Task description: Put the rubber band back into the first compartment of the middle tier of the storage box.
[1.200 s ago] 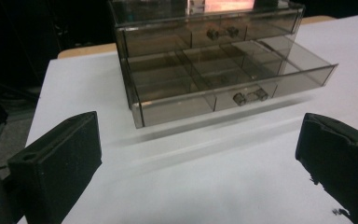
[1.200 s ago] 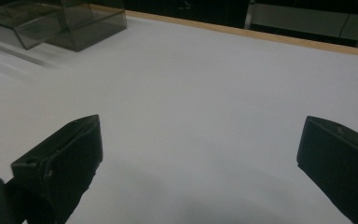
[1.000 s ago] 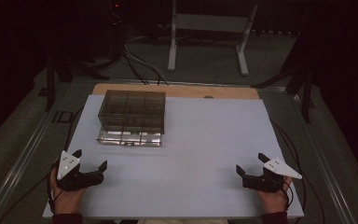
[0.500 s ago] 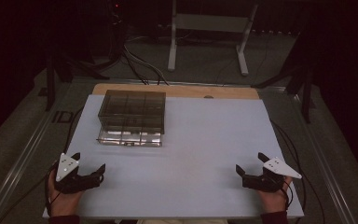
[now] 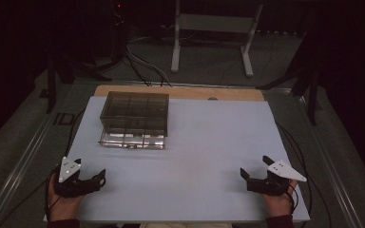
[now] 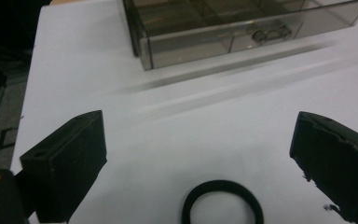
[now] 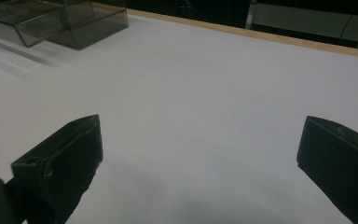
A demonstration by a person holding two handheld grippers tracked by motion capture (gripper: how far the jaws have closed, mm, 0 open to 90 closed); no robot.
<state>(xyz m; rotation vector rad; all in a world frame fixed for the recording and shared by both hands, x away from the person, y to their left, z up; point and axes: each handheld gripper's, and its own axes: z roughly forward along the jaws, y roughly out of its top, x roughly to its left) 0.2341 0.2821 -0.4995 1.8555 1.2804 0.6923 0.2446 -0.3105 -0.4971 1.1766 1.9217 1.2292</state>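
A smoky clear compartment box [image 5: 135, 108] stands at the far left of the white table [image 5: 204, 142], with a shallow clear tray [image 5: 132, 139] drawn out at its front. In the left gripper view the box [image 6: 205, 32] holds a small metal piece [image 6: 270, 33] in one front compartment. A black ring [image 6: 222, 206] lies flat on the table between and just before the jaws of my left gripper [image 6: 198, 135], which stands open. The left gripper [image 5: 91, 170] rests near the front left corner. My right gripper [image 5: 254, 166] [image 7: 200, 140] is open over bare table at the front right, holding nothing.
A wooden strip [image 5: 180, 92] runs along the table's far edge. Behind it stand a grey metal stand [image 5: 214, 28] and cables [image 5: 138, 66] on the floor. Cables trail off both sides of the table.
My left gripper has slid slightly toward the near edge. The right gripper and the box have not moved.
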